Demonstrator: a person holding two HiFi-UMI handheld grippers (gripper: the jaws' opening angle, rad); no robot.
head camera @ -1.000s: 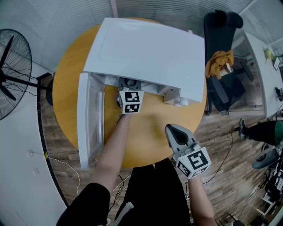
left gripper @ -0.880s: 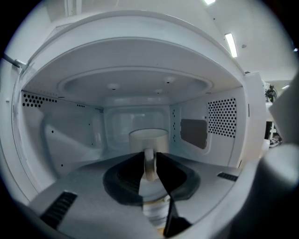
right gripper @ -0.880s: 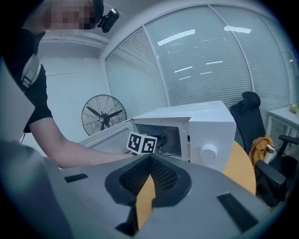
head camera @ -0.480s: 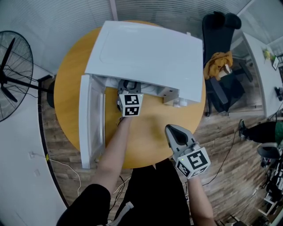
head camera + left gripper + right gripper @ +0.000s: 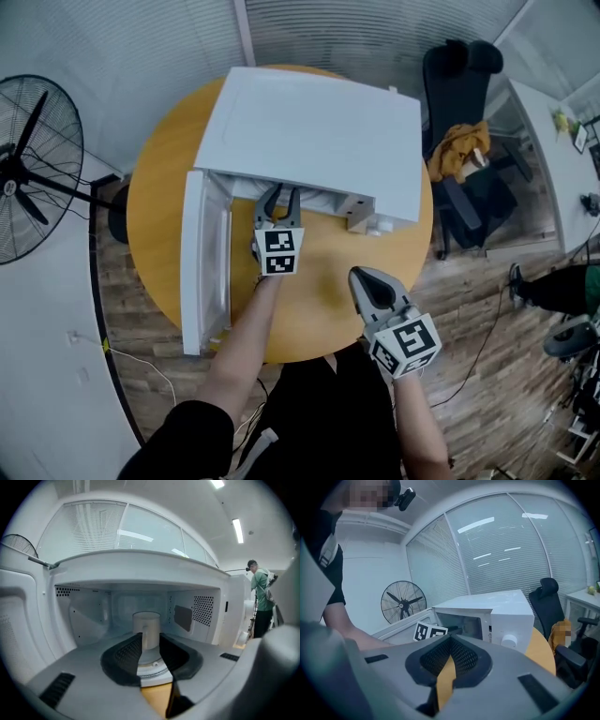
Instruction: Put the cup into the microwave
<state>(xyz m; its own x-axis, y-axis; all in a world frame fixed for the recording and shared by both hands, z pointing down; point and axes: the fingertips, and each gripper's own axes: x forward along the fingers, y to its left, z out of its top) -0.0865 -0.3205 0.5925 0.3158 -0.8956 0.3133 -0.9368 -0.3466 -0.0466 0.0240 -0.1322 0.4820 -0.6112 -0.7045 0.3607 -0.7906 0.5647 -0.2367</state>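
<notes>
A white cup [image 5: 146, 620] stands upright on the turntable inside the white microwave [image 5: 309, 131], handle toward me; the head view hides it under the microwave's top. The door [image 5: 202, 262] hangs open to the left. My left gripper [image 5: 280, 197] is just outside the opening, jaws apart and empty; in the left gripper view its pads [image 5: 124, 656] frame the cup without touching it. My right gripper [image 5: 364, 279] hovers over the table's near edge, right of the left arm, jaws closed together on nothing.
The microwave sits on a round wooden table [image 5: 323, 281]. A standing fan [image 5: 28, 178] is at the left. A black chair [image 5: 464, 84] with a yellow cloth [image 5: 459, 141] stands at the right. A person in green [image 5: 260, 592] stands far off.
My left gripper has drawn back out of the microwave opening toward me, and its open jaws now show in front of the cavity. The right gripper has stayed in place.
</notes>
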